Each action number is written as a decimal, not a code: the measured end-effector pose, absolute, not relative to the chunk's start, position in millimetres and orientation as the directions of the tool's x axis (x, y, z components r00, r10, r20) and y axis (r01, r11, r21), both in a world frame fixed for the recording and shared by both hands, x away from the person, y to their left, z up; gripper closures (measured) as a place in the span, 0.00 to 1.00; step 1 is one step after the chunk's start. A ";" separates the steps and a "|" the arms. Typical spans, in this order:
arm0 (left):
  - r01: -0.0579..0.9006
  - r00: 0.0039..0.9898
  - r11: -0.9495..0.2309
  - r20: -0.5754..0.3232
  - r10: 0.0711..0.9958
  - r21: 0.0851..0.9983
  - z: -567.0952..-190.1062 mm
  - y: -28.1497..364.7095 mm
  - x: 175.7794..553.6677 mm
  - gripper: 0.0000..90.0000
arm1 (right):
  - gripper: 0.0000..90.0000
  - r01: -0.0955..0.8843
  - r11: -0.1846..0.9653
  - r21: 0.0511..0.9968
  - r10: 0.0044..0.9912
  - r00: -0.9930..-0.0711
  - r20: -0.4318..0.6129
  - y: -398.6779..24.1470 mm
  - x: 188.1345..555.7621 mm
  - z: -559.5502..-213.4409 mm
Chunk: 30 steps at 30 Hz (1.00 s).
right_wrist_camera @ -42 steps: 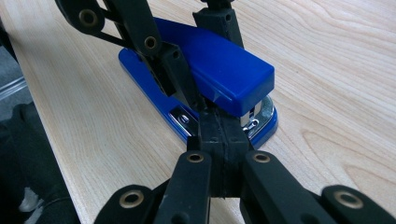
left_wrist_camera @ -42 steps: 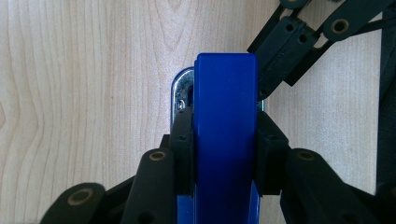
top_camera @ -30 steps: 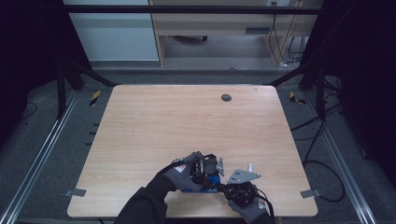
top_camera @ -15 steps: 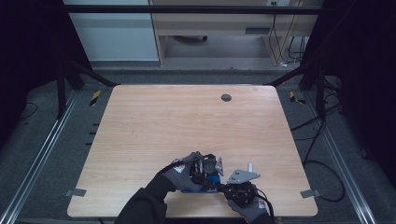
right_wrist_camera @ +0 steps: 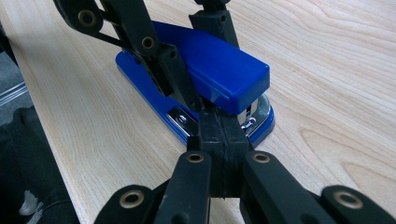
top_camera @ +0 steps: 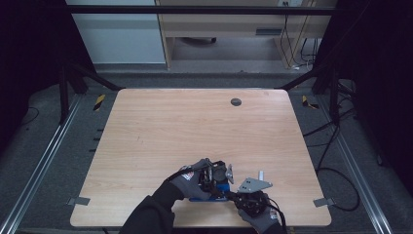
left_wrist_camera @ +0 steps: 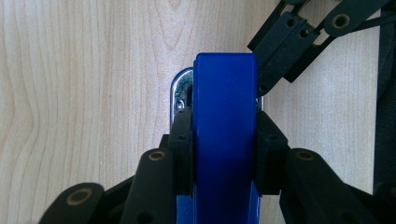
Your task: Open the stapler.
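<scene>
A blue stapler (top_camera: pixel 210 195) lies on the wooden table (top_camera: pixel 195 122) near its front edge. My left gripper (left_wrist_camera: pixel 224 135) is shut on the stapler (left_wrist_camera: pixel 224 93), its pads (left_wrist_camera: pixel 182 140) pressing the blue top from both sides. In the right gripper view the stapler (right_wrist_camera: pixel 210 60) lies slantwise, with the left gripper's fingers (right_wrist_camera: pixel 173 70) clamped on it. My right gripper (right_wrist_camera: pixel 218 116) is shut, jaws pressed flat together. Its tips sit in the stapler's mouth, under the blue top and over the metal base. In the high view the left gripper (top_camera: pixel 214 175) and right gripper (top_camera: pixel 234 195) meet over the stapler.
A small dark round hole (top_camera: pixel 235 102) sits near the table's far edge. The front edge lies just behind the hands, and the table's side edge (right_wrist_camera: pixel 42 121) runs close by the stapler. Black frame rails and cables surround the table.
</scene>
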<state>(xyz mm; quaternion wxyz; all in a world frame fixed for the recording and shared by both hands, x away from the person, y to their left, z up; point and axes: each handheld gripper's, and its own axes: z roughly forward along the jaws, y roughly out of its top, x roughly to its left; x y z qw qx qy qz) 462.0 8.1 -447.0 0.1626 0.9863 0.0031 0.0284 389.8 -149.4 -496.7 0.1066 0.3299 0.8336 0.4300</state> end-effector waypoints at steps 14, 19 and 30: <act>-0.005 0.998 -0.946 0.064 0.016 0.324 -445.9 8.6 460.8 0.73 | 1.00 0.468 0.404 0.786 0.643 -0.756 0.120 -151.8 391.0 -497.1; -0.004 0.998 -0.944 0.058 0.016 0.330 -446.0 9.0 461.6 0.73 | 1.00 0.464 0.411 0.784 0.647 -0.755 0.108 -151.3 390.1 -496.7; 0.006 0.999 -0.938 0.048 0.025 0.348 -447.0 12.1 462.0 0.73 | 1.00 0.469 0.406 0.785 0.647 -0.754 0.115 -152.1 390.6 -497.1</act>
